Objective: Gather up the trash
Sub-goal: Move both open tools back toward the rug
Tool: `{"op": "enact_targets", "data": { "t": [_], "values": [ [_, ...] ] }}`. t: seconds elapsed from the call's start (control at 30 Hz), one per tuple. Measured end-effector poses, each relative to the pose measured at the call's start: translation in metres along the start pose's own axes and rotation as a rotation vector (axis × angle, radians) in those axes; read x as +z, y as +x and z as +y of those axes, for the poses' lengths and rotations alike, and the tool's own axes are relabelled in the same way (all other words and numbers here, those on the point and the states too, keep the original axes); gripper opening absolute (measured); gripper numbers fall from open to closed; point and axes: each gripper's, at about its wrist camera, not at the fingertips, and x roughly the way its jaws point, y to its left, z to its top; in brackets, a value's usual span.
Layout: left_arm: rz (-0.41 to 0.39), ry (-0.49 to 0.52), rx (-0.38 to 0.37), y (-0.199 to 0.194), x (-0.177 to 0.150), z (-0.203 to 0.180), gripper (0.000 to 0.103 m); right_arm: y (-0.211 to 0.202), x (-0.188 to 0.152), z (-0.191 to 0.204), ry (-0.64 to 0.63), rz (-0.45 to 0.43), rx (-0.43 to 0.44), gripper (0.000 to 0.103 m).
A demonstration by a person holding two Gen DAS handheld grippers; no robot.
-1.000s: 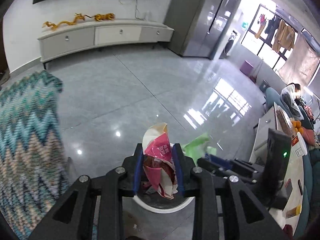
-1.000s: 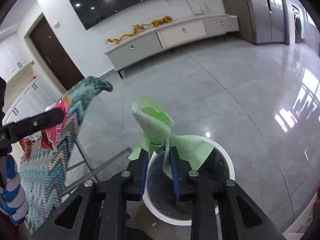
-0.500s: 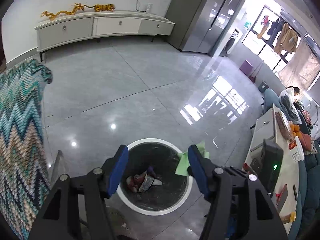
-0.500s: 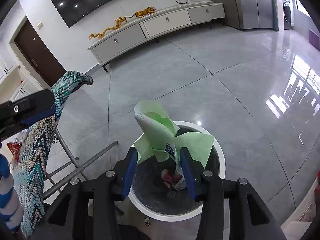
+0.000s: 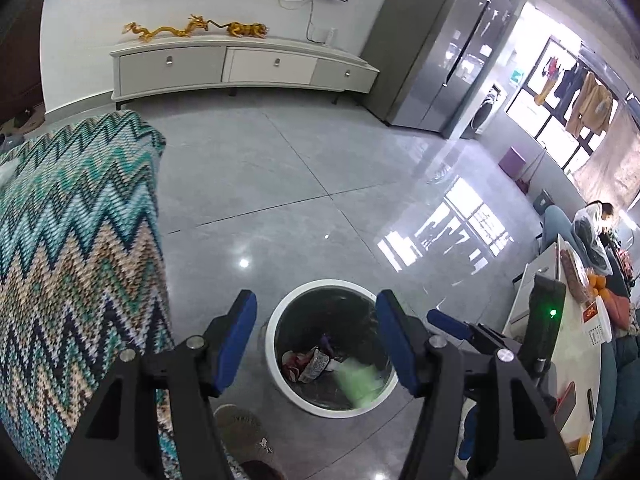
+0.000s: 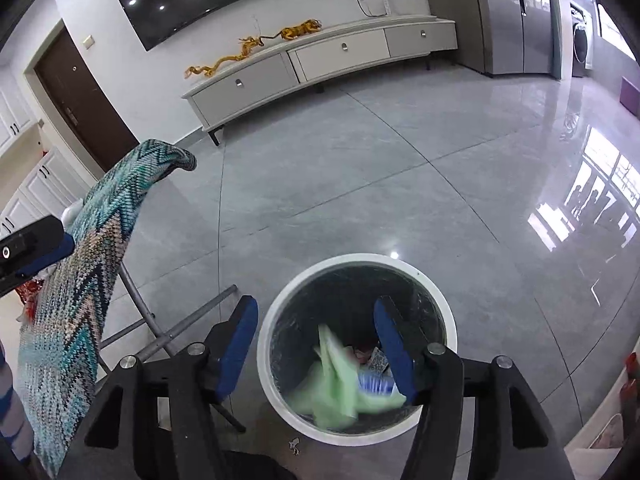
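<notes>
A round white-rimmed trash bin (image 5: 276, 320) stands on the grey floor below both grippers; it also shows in the right wrist view (image 6: 280, 296). A red-and-pink wrapper (image 5: 304, 362) lies at its bottom. A green paper wrapper (image 6: 340, 384), blurred by motion, is falling inside the bin; it also shows in the left wrist view (image 5: 358, 380). My left gripper (image 5: 316, 336) is open and empty above the bin. My right gripper (image 6: 316, 344) is open and empty above the bin. The right gripper's fingers (image 5: 448, 324) show beside the bin in the left wrist view.
A table with a zigzag-patterned cloth (image 5: 72, 248) and metal legs (image 6: 168, 328) stands left of the bin. A white table (image 5: 560, 320) with oranges and phones is at the right. A low white TV cabinet (image 5: 240, 68) lines the far wall. A slipper (image 5: 240, 428) lies by the bin.
My left gripper opened and dropped the red wrapper into the bin. My right gripper then opened and let go of the green paper, which is falling into the bin.
</notes>
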Motion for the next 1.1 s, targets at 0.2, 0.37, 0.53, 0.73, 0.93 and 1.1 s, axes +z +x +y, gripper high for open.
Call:
{"op": "enact_targets", "data": {
  "t": [0.2, 0.37, 0.53, 0.73, 0.93, 1.1],
  "values": [
    [-0.024, -0.001, 0.012, -0.014, -0.003, 0.006, 0.060, -0.009, 0.001, 0.008, -0.011, -0.013, 0.003, 0.058],
    [-0.071, -0.009, 0.056, -0.032, -0.006, 0.013, 0.060, -0.022, 0.005, 0.021, -0.030, -0.035, -0.009, 0.058],
    [-0.128, -0.036, 0.138, -0.059, -0.010, 0.033, 0.064, -0.039, 0.009, 0.050, -0.071, -0.085, -0.014, 0.058],
    [-0.240, -0.082, 0.291, -0.106, -0.019, 0.063, 0.075, -0.056, 0.011, 0.095, -0.128, -0.143, 0.011, 0.058],
    [-0.341, -0.121, 0.416, -0.157, -0.027, 0.094, 0.076, -0.069, 0.009, 0.138, -0.182, -0.179, 0.062, 0.059],
    [-0.391, -0.143, 0.489, -0.190, -0.039, 0.118, 0.076, -0.076, 0.009, 0.178, -0.235, -0.192, 0.108, 0.059]
  ]
}}
